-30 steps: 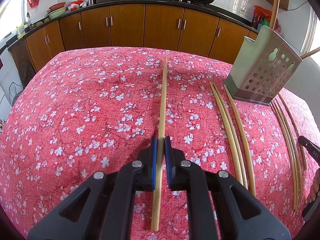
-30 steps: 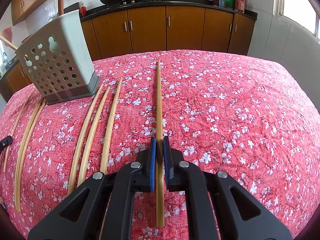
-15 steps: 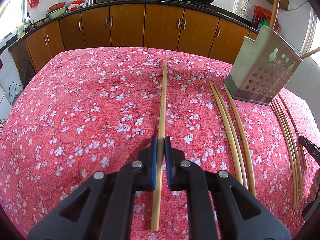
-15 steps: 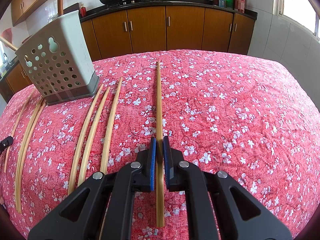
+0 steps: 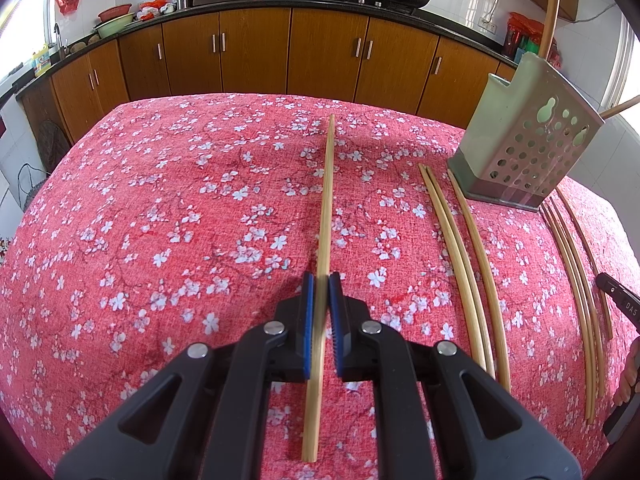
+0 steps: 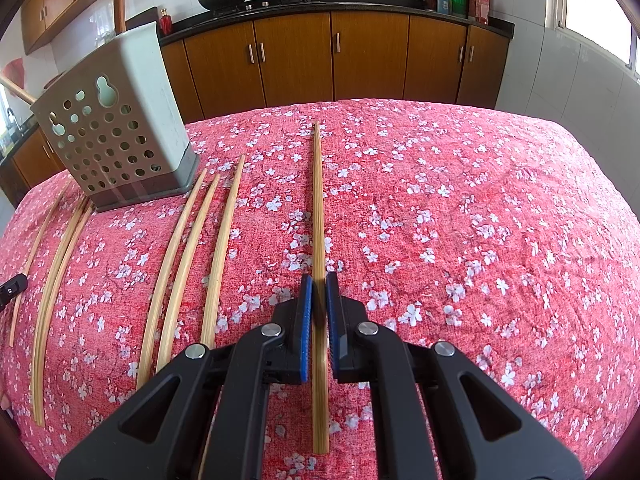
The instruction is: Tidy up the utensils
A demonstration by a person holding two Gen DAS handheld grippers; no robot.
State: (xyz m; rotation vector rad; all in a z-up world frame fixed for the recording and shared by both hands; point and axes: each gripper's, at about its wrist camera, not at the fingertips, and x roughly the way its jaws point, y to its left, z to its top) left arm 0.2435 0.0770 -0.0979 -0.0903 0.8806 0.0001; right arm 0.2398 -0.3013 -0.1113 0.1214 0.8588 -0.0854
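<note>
In the left wrist view my left gripper (image 5: 321, 280) is shut on a long bamboo chopstick (image 5: 326, 200), whose length runs away from me over the tablecloth. The right wrist view shows my right gripper (image 6: 319, 280) shut on another chopstick (image 6: 317, 200) in the same way. A grey-green perforated utensil holder (image 5: 524, 152) (image 6: 116, 136) stands between the two grippers, with wooden handles sticking out of its top. Loose chopsticks (image 5: 460, 260) (image 6: 192, 260) lie on both sides of it.
The table carries a red cloth with white blossoms (image 5: 160, 220) (image 6: 480, 220). More chopsticks (image 5: 576, 272) (image 6: 60, 256) lie on the holder's other side. A black part of the other gripper shows at each view's edge. Brown kitchen cabinets (image 5: 320, 48) stand behind the table.
</note>
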